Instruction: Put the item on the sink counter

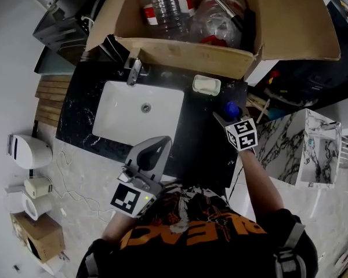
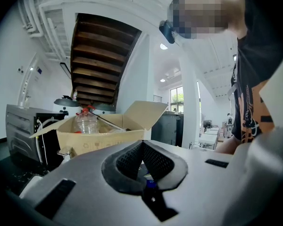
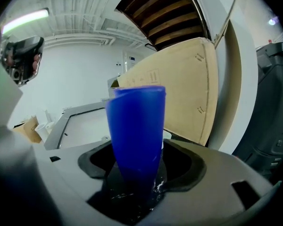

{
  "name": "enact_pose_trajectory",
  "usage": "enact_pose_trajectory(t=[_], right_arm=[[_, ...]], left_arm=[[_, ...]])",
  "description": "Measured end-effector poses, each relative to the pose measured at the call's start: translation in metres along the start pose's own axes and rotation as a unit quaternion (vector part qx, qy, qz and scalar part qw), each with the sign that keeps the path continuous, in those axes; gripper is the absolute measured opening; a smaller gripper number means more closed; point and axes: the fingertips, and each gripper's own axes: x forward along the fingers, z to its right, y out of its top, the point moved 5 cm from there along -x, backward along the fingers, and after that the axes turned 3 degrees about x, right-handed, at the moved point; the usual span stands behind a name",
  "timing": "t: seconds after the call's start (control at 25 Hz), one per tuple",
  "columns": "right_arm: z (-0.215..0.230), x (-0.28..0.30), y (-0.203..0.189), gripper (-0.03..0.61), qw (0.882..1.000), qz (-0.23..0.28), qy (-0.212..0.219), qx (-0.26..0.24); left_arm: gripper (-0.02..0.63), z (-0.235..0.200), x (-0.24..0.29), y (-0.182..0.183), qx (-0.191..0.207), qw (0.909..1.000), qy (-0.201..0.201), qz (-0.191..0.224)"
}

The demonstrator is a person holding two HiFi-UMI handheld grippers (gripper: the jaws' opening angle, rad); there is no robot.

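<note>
Blue plastic tumbler (image 3: 136, 126) stands upright near the right edge of the black marble counter (image 1: 204, 146), between parted jaws of the right gripper (image 1: 227, 116); left gripper (image 1: 161, 141) jaws together.

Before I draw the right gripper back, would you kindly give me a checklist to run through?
1. Blue plastic cup stands on the black marble counter: ok.
2. Cup upright: ok.
3. Right gripper open, a gap on each side of the cup: ok.
4. Cup apart from the white soap dish: ok.
5. Left gripper shut, empty, over the near edge of the white sink, away from the cup: ok.
6. Free room behind the right gripper: cannot tell.
</note>
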Motion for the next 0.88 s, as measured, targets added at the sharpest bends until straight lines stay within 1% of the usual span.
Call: enact_pose_trajectory(t=[0.16,0.24,0.44,0.52,0.64,0.76,0.88], right_arm=[[-0.001,-0.007,0.009,0.385,0.999,0.035,0.016,0.022],[-0.002,-0.011,0.014,0.396,0.999,0.047,0.017,0.021],[-0.004,-0.023,0.023,0.399,0.997,0.069,0.018,0.015],[-0.005,-0.031,0.030,0.399,0.996,0.084,0.018,0.019],[-0.007,-0.045,0.041,0.399,0.995,0.103,0.010,0.011],[-0.009,-0.067,0.059,0.399,0.992,0.128,-0.001,0.001],[-0.019,-0.091,0.084,0.399,0.987,0.161,0.000,-0.007]], left_arm=[[0.015,0.004,0.002,-0.002,0.001,1.0000,-0.004,-0.004],[0.015,0.005,0.001,-0.005,0.005,0.9999,-0.006,-0.011],[0.015,0.008,0.003,-0.005,0.013,0.9998,-0.011,-0.013],[0.015,0.008,0.004,-0.003,0.009,0.9998,-0.012,-0.012],[0.015,0.008,0.005,-0.005,0.005,0.9998,-0.014,-0.013],[0.015,0.009,0.007,-0.005,0.004,0.9997,-0.019,-0.012],[0.015,0.010,0.009,-0.004,0.002,0.9996,-0.027,-0.006]])
